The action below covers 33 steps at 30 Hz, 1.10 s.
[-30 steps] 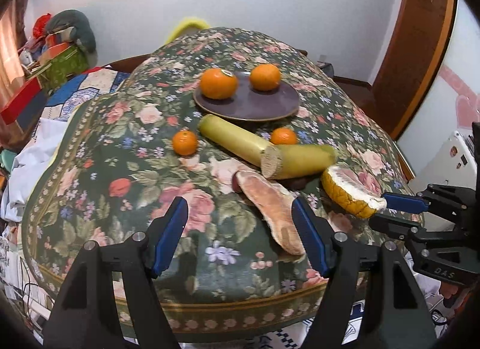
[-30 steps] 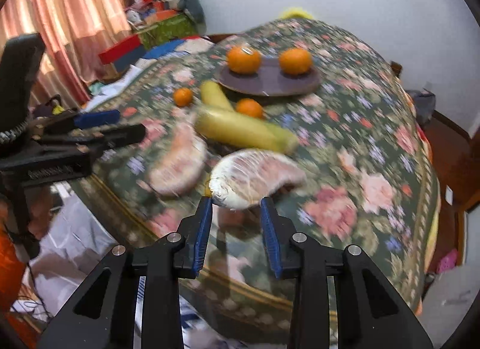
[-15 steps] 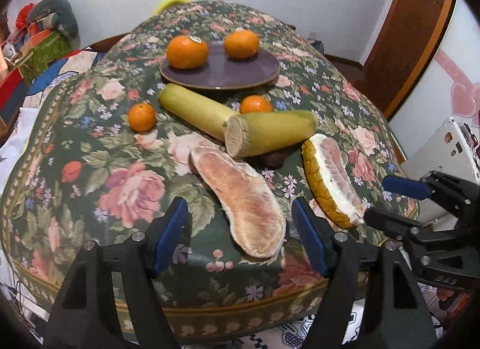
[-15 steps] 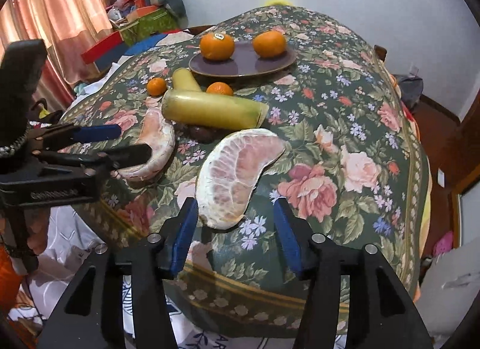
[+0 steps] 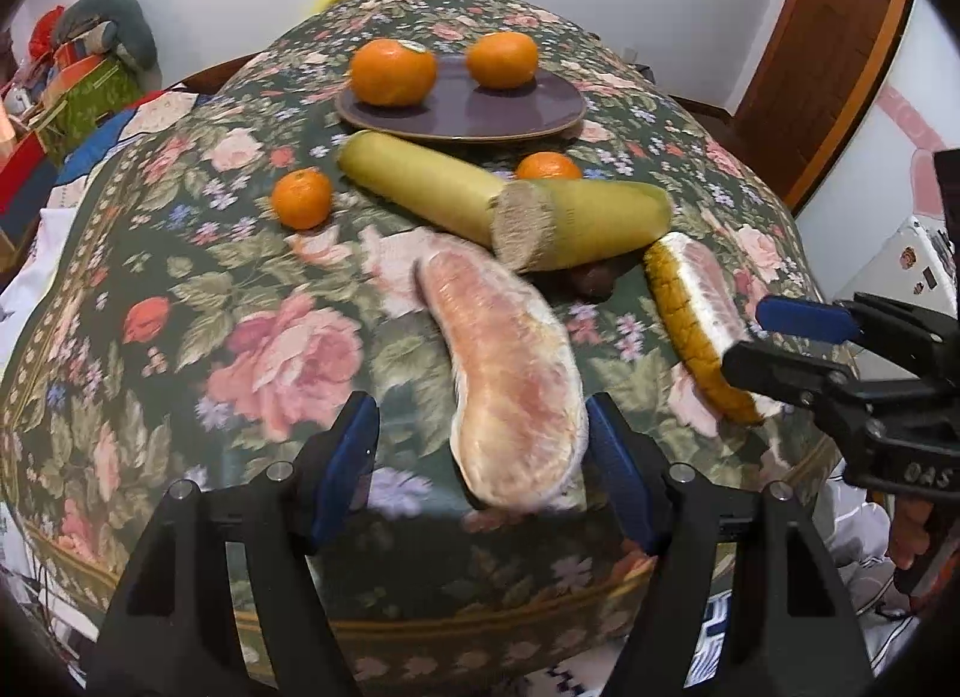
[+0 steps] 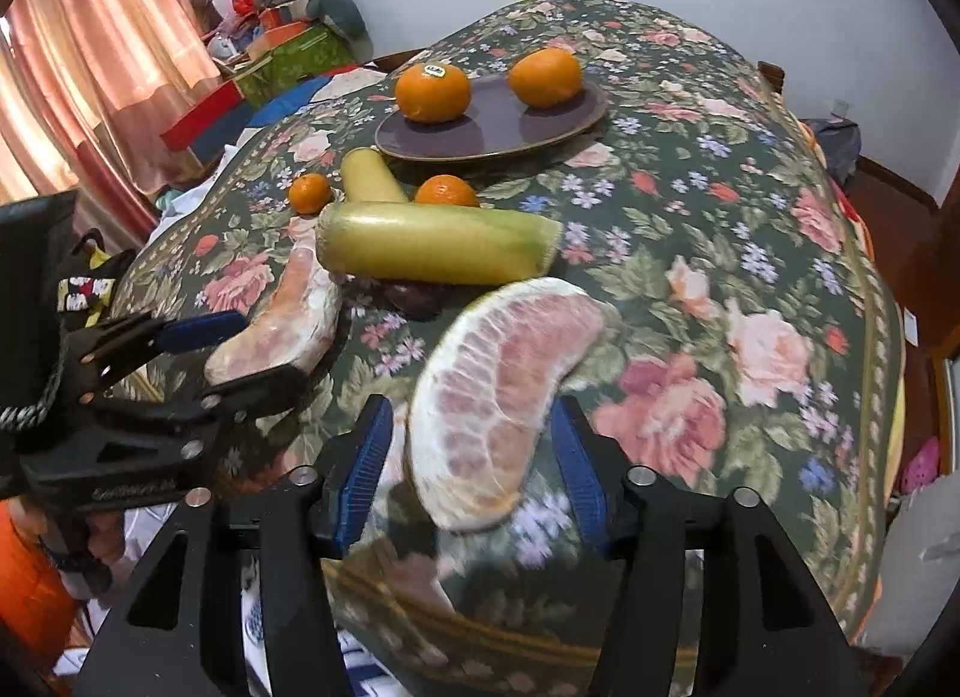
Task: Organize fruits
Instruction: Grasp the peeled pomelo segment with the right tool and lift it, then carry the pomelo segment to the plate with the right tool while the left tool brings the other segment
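Two pomelo wedges lie near the table's front edge. My left gripper [image 5: 483, 478] is open, its jaws either side of the peeled pink wedge [image 5: 510, 379]. My right gripper [image 6: 471, 484] is open around the near end of the wedge with white pith [image 6: 498, 385], which shows its yellow rind in the left wrist view [image 5: 690, 319]. Two yellow-green cut stalk pieces [image 5: 420, 187] [image 5: 588, 217] lie behind the wedges. A purple plate [image 5: 510, 115] holds two oranges [image 5: 393, 72] [image 5: 503, 59]. Two small mandarins [image 5: 302, 198] [image 5: 547, 166] lie on the cloth.
The round table has a dark floral cloth [image 5: 198, 289] that drops off at the front edge. A small dark fruit [image 6: 414, 295] lies under the stalk. Clutter and boxes [image 6: 282, 49] stand at the left by a curtain. A wooden door [image 5: 828, 55] is at the right.
Both grippers have moved forward over the table edge until their jaws flank the wedges. The right gripper opened, leaving its wedge on the cloth.
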{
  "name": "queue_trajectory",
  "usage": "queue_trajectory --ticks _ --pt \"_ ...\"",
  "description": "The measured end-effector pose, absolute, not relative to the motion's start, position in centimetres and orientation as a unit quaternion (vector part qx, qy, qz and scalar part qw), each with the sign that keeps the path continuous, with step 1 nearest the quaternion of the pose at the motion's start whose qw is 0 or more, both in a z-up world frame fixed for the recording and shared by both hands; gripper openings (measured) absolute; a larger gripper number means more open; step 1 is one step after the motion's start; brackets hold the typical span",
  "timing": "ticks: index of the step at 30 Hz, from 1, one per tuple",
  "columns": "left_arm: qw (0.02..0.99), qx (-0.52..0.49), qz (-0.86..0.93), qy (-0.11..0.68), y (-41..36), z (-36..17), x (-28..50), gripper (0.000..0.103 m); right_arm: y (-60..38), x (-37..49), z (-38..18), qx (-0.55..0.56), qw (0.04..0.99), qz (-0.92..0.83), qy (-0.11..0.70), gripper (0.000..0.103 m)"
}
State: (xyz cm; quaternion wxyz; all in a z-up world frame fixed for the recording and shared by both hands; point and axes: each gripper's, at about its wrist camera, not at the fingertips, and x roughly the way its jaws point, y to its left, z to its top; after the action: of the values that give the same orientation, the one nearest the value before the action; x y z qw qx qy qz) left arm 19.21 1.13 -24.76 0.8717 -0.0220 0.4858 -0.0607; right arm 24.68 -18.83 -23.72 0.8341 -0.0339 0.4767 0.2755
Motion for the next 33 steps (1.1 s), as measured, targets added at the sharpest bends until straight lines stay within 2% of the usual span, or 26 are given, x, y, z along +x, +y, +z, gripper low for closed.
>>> queue_trajectory --ticks 19,21,26,33 --pt "0.873 -0.010 -0.065 0.484 -0.5 -25.4 21.8 0.071 -18.6 26.1 -25.2 -0.019 0.839 0.266 0.475 0.057" --pt "0.874 -0.010 -0.063 0.482 -0.4 -25.4 21.9 0.067 -18.5 26.1 -25.1 -0.017 0.842 0.263 0.471 0.055" --pt "0.874 -0.020 -0.064 0.482 0.3 -25.1 21.8 0.047 -18.6 25.7 -24.9 -0.027 0.846 0.261 0.463 0.052" --pt "0.875 -0.027 -0.060 0.480 0.6 -24.5 21.0 0.046 -19.4 25.1 -24.2 -0.015 0.850 0.264 0.455 0.051"
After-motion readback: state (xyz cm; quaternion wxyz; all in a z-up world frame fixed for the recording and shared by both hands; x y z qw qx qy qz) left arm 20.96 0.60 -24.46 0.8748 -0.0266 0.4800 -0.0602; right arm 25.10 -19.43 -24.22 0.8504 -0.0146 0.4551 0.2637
